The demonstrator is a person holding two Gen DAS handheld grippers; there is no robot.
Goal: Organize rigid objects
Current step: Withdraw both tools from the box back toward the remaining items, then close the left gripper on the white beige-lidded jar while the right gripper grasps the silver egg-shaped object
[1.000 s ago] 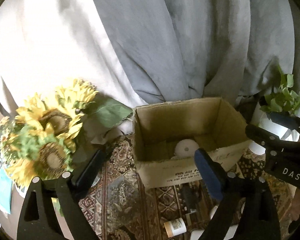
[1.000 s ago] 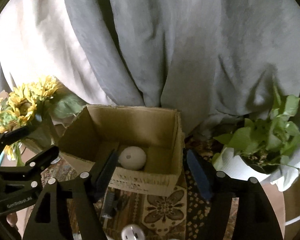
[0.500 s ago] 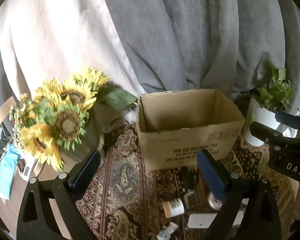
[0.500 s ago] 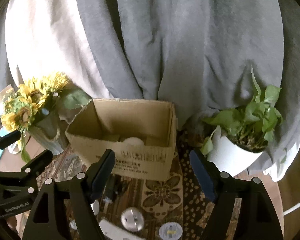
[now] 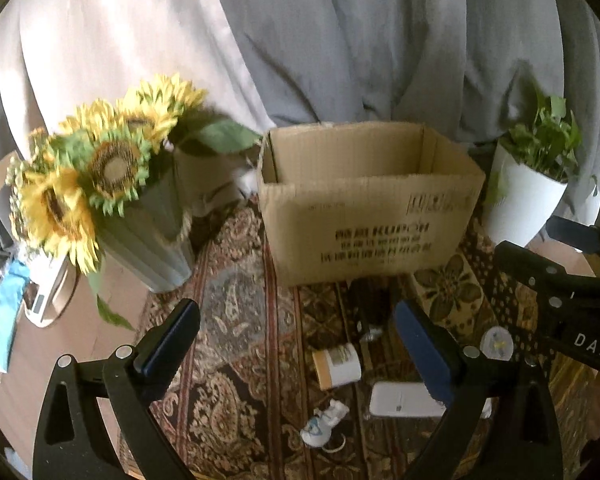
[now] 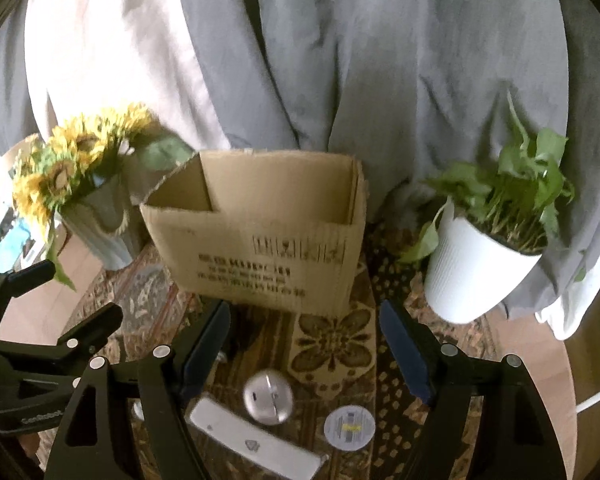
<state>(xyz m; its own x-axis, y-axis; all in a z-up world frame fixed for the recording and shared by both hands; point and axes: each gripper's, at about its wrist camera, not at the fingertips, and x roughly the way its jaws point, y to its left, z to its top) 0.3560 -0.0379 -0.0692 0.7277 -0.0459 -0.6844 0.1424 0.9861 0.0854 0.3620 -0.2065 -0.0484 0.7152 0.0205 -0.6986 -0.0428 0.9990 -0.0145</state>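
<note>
Both hand-held grippers, left (image 5: 296, 344) and right (image 6: 304, 344), gape empty; cardboard box (image 5: 372, 228) reads "KUPOH".

We cannot see the floor of the cardboard box (image 5: 364, 216); its near wall hides it in both views. Its printed lettering is too blurred to read. The left gripper's (image 5: 296, 344) right finger covers one end of the white flat device (image 5: 400, 400). The sunflowers (image 5: 100, 168) are smeared.

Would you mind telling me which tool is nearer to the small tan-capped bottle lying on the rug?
Left. The left tool frames the bottle just ahead; the right tool sits further right, over the silver disc.
</note>
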